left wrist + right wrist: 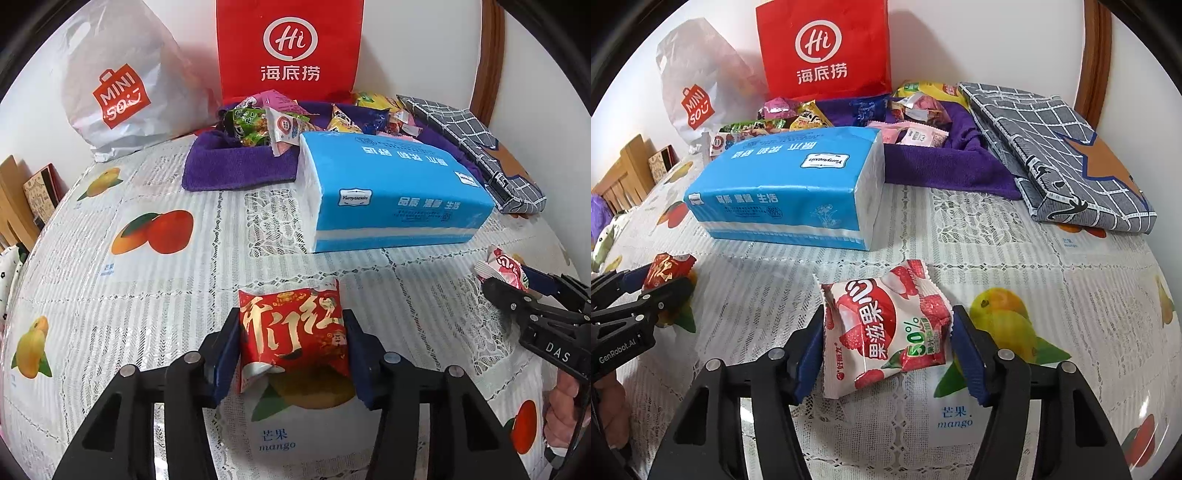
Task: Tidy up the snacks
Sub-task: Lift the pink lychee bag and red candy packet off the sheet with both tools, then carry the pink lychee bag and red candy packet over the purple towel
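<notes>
Left gripper (291, 347) pinches my red snack packet (293, 334) by its sides, long axis running away from me; right gripper (888, 345) clamps the lychee packet (886, 328), tilted leftward. Both sit low over the fruit-print tablecloth (147, 295), tissue pack (391, 192) beyond.

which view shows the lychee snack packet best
The right wrist view: the lychee snack packet sits centred between the right gripper fingers, its printed front fully readable. The left wrist view catches only a crumpled edge of it far right, mostly hidden behind that gripper.
</notes>
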Motion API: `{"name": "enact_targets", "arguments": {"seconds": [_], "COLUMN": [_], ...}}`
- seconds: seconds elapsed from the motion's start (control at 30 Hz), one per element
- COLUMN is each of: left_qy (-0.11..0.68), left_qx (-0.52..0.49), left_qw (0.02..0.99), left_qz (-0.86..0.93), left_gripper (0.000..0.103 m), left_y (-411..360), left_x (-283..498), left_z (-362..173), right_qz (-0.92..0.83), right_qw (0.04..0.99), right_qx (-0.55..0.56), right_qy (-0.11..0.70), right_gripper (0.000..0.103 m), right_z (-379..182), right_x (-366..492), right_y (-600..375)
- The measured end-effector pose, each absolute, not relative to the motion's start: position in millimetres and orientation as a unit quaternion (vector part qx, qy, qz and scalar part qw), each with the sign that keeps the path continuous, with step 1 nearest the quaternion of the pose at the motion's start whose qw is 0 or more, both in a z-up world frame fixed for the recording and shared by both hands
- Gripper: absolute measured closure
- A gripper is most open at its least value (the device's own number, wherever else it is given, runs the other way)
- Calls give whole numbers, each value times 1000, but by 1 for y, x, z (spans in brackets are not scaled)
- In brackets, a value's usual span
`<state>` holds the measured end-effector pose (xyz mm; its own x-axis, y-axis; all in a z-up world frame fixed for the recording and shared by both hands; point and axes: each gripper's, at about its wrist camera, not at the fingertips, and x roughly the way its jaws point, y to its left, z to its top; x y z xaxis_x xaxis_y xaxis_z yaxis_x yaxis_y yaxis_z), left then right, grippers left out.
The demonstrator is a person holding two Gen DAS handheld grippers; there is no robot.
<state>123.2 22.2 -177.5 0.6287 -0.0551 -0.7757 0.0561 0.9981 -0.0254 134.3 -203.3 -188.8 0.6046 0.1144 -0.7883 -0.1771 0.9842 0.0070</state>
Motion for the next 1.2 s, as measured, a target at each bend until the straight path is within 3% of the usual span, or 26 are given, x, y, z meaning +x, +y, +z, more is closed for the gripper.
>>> {"name": "enact_targets", "arguments": {"seconds": [0.73, 1.2], "left_qy": [434, 416], "left_qx": [-30, -50], "left_qw": [899, 905], "left_qz": [-51, -71], "left_gripper": [57, 57], "left_y": [28, 21], "left_x": [112, 128], "left_z": [-153, -100], "right_qz": [82, 77], "right_qw": [898, 923], "right_qx": [-28, -31], "right_qy": [431, 376], "right_gripper": [43, 43], "right_z": [-185, -111], "right_x": [127, 125], "right_y": [-204, -203]}}
